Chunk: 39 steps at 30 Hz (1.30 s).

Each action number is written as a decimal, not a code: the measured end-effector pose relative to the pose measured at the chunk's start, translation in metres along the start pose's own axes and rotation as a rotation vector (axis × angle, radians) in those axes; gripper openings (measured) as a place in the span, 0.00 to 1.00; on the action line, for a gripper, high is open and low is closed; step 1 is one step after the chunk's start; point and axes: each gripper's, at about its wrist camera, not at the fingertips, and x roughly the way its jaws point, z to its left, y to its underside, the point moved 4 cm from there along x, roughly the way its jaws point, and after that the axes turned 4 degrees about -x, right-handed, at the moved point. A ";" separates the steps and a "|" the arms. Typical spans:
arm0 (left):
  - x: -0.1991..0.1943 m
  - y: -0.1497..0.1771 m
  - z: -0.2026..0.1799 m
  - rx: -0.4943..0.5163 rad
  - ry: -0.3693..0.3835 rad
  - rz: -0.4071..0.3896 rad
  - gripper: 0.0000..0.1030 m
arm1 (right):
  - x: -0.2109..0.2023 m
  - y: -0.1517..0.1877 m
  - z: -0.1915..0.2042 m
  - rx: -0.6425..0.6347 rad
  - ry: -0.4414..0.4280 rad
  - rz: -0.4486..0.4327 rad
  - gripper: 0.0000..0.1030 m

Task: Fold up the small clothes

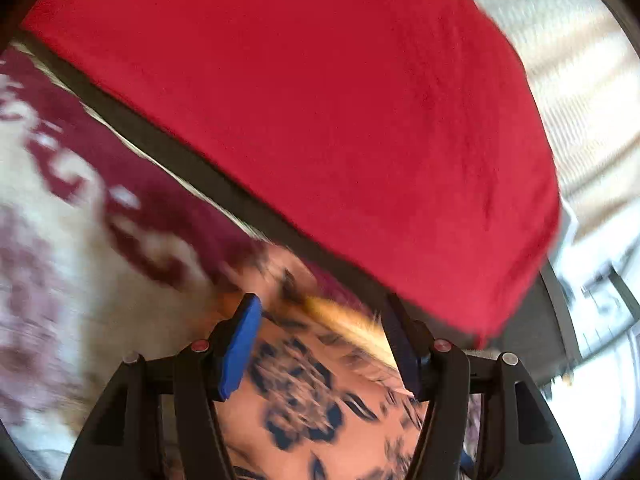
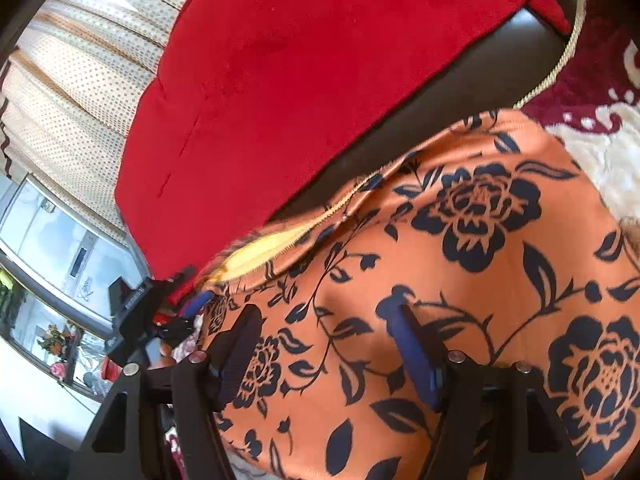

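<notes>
Right tongs [image 2: 328, 332] are basically sitting on the orange floral cloth [image 2: 460, 280], jaws apart, with cloth filling the gap between the two fingers but no pad visibly pinching it. Same deal on the other side: left tongs [image 1: 320, 320] are apart too, hovering over the same cloth [image 1: 304, 392], with its yellow-lined edge [image 1: 356, 328] poking in between the fingers from about 1 o'clock. Left view is pretty smeared, so I can't say if that edge touches the right-hand pad.

So where's the cloth? It's spread over the patterned rug [image 2: 592, 120], right under both tools, just beside the red cushion [image 2: 320, 80], which sits at 12 o'clock in both views.

What matters next, I reckon: the open yellow-lined hem [image 2: 276, 244] runs from roughly 8 to 2 o'clock in the right view, along the cushion's lower edge, and that looks like the cloth's long axis as well, though I can't see either end. The hem is at 11 o'clock from the right tongs, near but not between the fingers. The left tongs look nearer to it, so that'd probably be the one to grab first.
</notes>
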 end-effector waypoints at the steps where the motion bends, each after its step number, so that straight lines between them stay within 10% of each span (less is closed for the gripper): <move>1: -0.005 0.000 0.000 0.011 -0.021 -0.004 0.61 | 0.001 0.000 0.000 -0.004 0.004 -0.001 0.68; 10: -0.033 0.089 -0.063 0.407 -0.107 0.101 0.62 | -0.016 -0.001 0.007 -0.057 0.031 -0.041 0.68; 15: -0.022 0.148 -0.043 0.556 -0.335 0.206 0.65 | -0.022 0.008 -0.002 -0.027 0.060 0.012 0.67; 19: -0.046 0.162 -0.042 0.618 -0.340 0.178 0.65 | -0.034 0.029 -0.021 0.085 0.012 0.074 0.64; 31: -0.101 0.171 -0.006 0.226 -0.076 0.229 0.67 | -0.098 0.076 -0.061 0.355 -0.174 0.016 0.67; 39: -0.096 0.159 -0.001 0.186 -0.104 0.169 0.73 | -0.101 0.064 -0.031 0.246 -0.207 -0.054 0.67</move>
